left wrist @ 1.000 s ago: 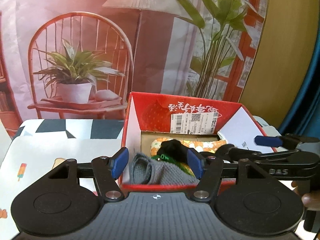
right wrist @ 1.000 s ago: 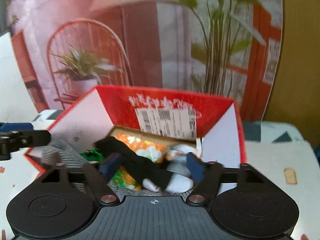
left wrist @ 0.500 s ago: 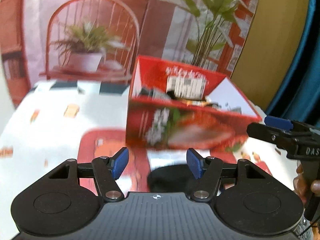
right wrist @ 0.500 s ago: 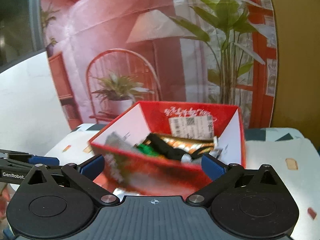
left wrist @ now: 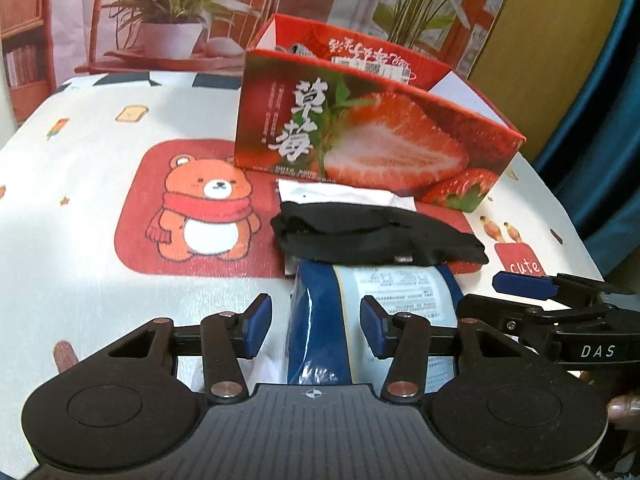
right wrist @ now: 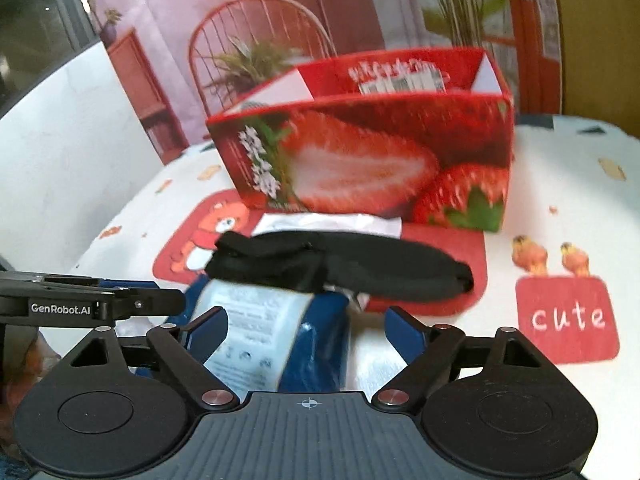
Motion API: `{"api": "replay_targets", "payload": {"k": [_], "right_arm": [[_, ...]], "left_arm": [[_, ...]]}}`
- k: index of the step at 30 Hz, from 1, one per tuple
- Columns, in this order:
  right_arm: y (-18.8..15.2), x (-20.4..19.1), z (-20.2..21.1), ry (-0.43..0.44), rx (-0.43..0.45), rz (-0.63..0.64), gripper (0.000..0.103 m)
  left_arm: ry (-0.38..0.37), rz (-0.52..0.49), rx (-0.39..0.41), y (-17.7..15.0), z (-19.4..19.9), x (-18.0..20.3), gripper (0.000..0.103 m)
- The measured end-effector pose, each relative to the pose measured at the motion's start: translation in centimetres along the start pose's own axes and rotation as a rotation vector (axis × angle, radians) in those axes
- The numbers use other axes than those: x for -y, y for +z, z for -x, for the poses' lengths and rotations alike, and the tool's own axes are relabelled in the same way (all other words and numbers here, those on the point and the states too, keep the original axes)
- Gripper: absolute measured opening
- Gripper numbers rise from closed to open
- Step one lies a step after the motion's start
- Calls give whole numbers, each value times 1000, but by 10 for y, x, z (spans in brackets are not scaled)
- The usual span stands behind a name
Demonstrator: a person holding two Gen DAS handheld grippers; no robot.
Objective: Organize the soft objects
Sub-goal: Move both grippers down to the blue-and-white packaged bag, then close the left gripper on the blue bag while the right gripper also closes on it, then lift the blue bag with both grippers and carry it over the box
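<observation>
A black sock lies on the table in front of the red strawberry box, across a blue and white plastic packet. My left gripper is open and empty, its fingers on either side of the packet's near end. My right gripper is open and empty, low over the same packet, with the sock just beyond it. The box holds soft items, mostly hidden by its front wall. A white flat packet lies under the sock's far side.
The table has a white cloth with a red bear patch and a red "cute" patch. My right gripper's fingers show at the right of the left wrist view. A printed backdrop stands behind the box.
Both grippers have pulled back and down from over the box's opening to low over the table in front of it. The right gripper has let go of the black item it held over the box.
</observation>
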State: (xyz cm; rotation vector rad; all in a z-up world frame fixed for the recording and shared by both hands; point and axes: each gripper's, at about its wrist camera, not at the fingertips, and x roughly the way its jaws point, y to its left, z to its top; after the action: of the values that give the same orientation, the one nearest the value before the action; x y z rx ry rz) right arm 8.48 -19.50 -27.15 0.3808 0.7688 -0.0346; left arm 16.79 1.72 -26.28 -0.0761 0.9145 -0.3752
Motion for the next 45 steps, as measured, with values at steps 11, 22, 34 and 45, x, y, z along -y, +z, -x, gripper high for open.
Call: {"api": "replay_targets", "payload": {"k": [11, 22, 34, 45], "right_arm": [[-11, -3, -19, 13, -81, 15, 78], [-17, -9, -26, -4, -98, 87, 72], [-17, -7, -26, 12, -101, 79, 64], [-10, -16, -13, 37, -67, 120, 47]], "left_arm": [[-11, 8, -46, -9, -10, 0, 51], [-31, 32, -66, -12, -19, -5, 52], [-65, 42, -85, -12, -21, -6, 51], [-72, -28, -43, -4, -2, 3, 34]]}}
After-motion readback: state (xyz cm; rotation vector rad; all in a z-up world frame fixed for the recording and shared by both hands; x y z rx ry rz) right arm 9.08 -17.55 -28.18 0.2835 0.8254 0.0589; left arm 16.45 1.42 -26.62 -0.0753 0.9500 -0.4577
